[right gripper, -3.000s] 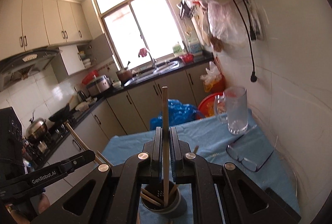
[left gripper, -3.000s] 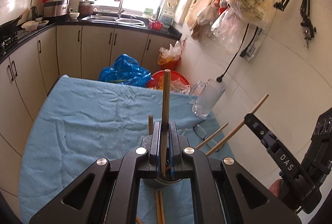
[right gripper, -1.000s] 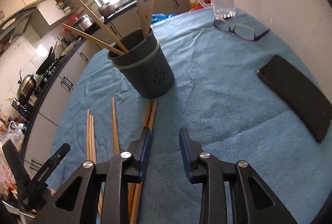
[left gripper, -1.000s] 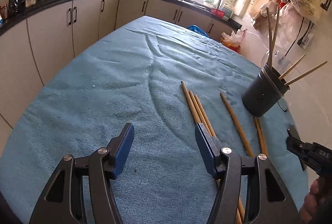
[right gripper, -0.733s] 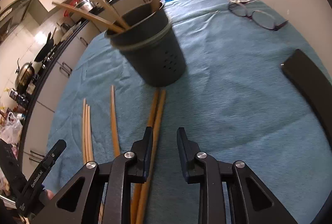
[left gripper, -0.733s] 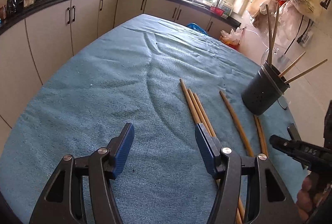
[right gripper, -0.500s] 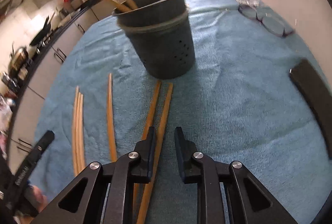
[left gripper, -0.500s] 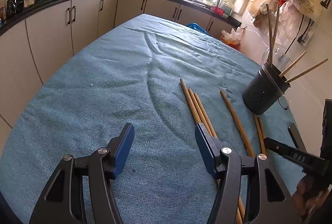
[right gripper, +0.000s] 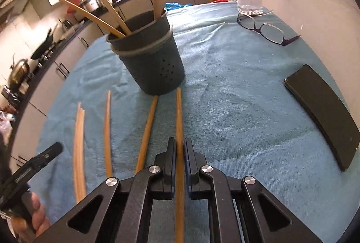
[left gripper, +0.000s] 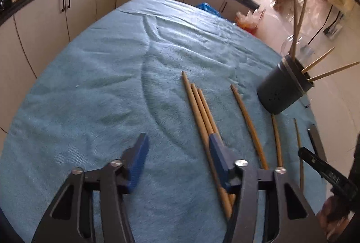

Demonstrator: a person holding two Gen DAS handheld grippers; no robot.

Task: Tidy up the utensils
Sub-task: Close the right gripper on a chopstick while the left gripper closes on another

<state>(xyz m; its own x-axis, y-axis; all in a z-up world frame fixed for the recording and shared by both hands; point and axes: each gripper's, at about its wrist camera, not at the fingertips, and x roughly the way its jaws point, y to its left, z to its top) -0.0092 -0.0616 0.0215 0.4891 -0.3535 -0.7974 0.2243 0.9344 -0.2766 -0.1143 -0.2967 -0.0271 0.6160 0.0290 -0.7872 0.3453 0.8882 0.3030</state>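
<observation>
Right hand-held gripper (right gripper: 178,156) jaws have just closed from half-open onto a bamboo chopstick (right gripper: 179,116) lying on the tabletop, tip near the dark grey plastic holder (right gripper: 153,62) ahead. Probably gripped. Left hand-held gripper (left gripper: 177,153) still gaping, empty. Next: lift, drop in holder.

The phone (left gripper: 316,141) is largely hidden behind the right gripper (left gripper: 324,172).

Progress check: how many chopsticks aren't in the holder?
6: bundle of three by the left gripper, lone chopstick beside it, near chopstick before the holder, gripped chopstick in the right gripper.
</observation>
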